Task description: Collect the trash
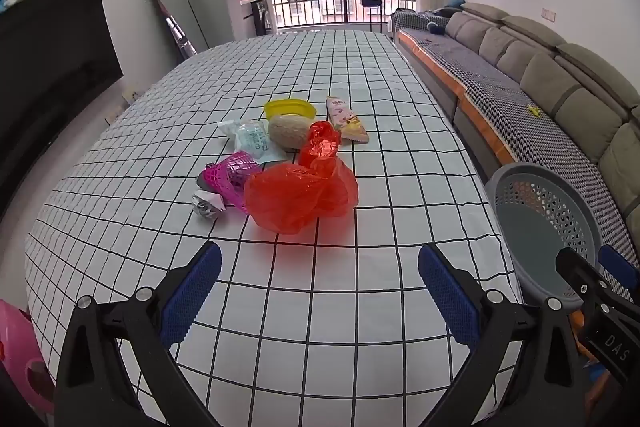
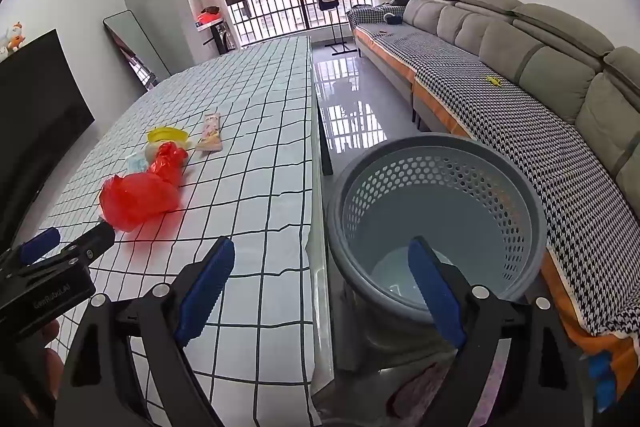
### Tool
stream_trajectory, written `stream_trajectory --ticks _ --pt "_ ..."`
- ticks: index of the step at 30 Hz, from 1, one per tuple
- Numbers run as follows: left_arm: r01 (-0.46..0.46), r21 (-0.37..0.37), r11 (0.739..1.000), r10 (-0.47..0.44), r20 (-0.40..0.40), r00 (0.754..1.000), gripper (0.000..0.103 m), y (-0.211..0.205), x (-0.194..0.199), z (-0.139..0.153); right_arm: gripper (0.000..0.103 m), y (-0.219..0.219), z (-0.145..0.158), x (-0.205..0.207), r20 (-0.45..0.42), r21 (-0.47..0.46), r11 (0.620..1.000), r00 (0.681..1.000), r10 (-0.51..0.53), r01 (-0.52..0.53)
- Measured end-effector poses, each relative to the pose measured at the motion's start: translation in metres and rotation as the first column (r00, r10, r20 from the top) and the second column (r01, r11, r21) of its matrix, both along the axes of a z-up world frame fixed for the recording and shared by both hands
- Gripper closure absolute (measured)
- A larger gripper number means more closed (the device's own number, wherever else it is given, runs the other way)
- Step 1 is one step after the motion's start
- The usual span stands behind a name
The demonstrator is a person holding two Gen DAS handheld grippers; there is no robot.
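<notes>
The task looks not yet started: the grey basket (image 2: 436, 223) beside the bench (image 1: 360, 307) appears empty, and all the trash lies in 1 cluster near the middle of the bench. The red plastic bag (image 1: 300, 195) is thin and crumpled, nearest to the left gripper (image 1: 320, 291). Left gripper and right gripper (image 2: 324, 291) are both released, holding nothing.

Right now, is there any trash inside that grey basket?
No. The right wrist view looks straight into the grey basket, and its bottom is bare; the red plastic bag lies on the table.
</notes>
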State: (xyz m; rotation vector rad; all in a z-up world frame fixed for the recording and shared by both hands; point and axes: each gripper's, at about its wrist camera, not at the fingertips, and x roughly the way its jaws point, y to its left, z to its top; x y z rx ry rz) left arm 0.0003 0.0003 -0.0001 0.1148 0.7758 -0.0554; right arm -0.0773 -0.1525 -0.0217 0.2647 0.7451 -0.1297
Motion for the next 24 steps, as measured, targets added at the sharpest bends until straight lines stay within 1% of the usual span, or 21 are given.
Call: stream_trajectory --ticks 8,9,17,18,24 --pt "0.005 0.003 1.000 -0.005 -0.010 1.000 0.006 -0.0003 0.0047 -0.0007 0.018 0.0001 0.0004 -0.0001 -0.001 -0.004 1.000 1.000 -0.003 0.003" --pt "0.004 0.005 1.000 -0.004 -0.001 1.000 0.006 0.0011 0.0000 0.0020 0.018 -0.0001 0.0003 -0.0002 -0.001 -0.004 1.000 1.000 -0.002 0.002" --pt "0.009 0.005 1.000 -0.009 0.002 1.000 0.006 0.0009 0.0038 0.0088 0.018 -0.0003 0.0044 -0.0021 0.003 -0.002 1.000 1.000 -0.003 0.003" --pt "0.002 -0.001 1.000 -0.002 0.012 1.000 0.006 0.0028 -0.0017 0.0019 0.018 -0.0003 0.0046 -0.0021 0.003 -0.003 1.000 1.000 -0.003 0.003" --pt "0.000 0.001 1.000 0.000 0.015 1.000 0.006 0.0027 -0.0039 0.0035 0.018 -0.0018 0.0052 -0.0042 0.005 -0.006 1.000 1.000 0.002 -0.002"
